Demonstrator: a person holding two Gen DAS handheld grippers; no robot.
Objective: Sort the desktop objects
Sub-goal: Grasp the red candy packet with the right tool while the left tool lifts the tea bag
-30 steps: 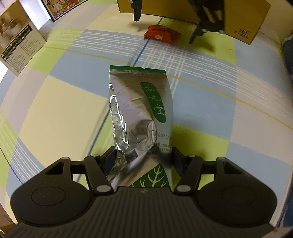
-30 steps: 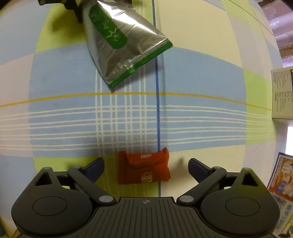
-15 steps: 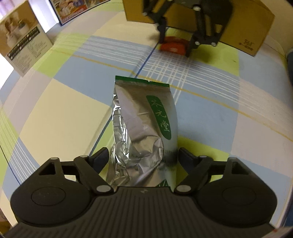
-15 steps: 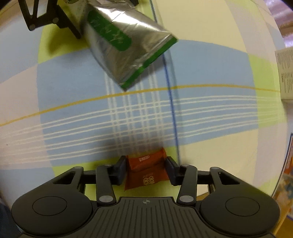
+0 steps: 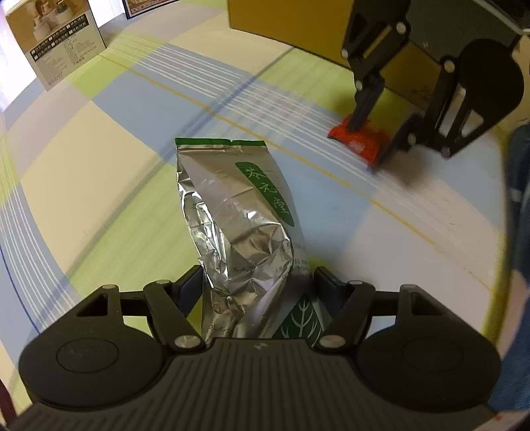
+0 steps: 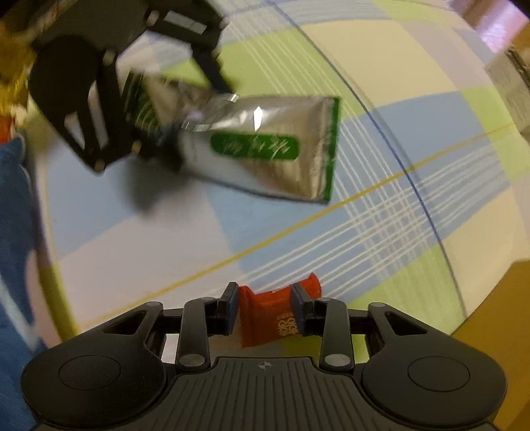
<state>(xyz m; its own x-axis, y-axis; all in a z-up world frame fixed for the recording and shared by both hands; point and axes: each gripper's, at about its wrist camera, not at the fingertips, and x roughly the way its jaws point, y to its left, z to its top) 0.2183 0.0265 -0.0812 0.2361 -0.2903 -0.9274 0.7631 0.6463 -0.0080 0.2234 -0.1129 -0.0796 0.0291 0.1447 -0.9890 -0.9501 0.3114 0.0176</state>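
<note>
My left gripper (image 5: pixel 257 281) is shut on a silver foil tea bag (image 5: pixel 238 215) with a green label, held by its lower end above the checked tablecloth. The bag also shows in the right wrist view (image 6: pixel 265 149), with the left gripper (image 6: pixel 172 132) on its left end. My right gripper (image 6: pixel 265 305) is shut on a small red snack packet (image 6: pixel 268 318). In the left wrist view the right gripper (image 5: pixel 374 139) holds the red packet (image 5: pixel 359 141) at the upper right.
A brown cardboard box (image 5: pixel 281 23) stands at the far edge of the table, behind the right gripper. A printed carton (image 5: pixel 56 39) stands at the far left. A blue sleeve (image 6: pixel 13 232) is at the left edge of the right wrist view.
My right gripper closed on the red packet and lifted it, swinging toward the left gripper. My left gripper kept its hold on the tea bag and turned with it.
</note>
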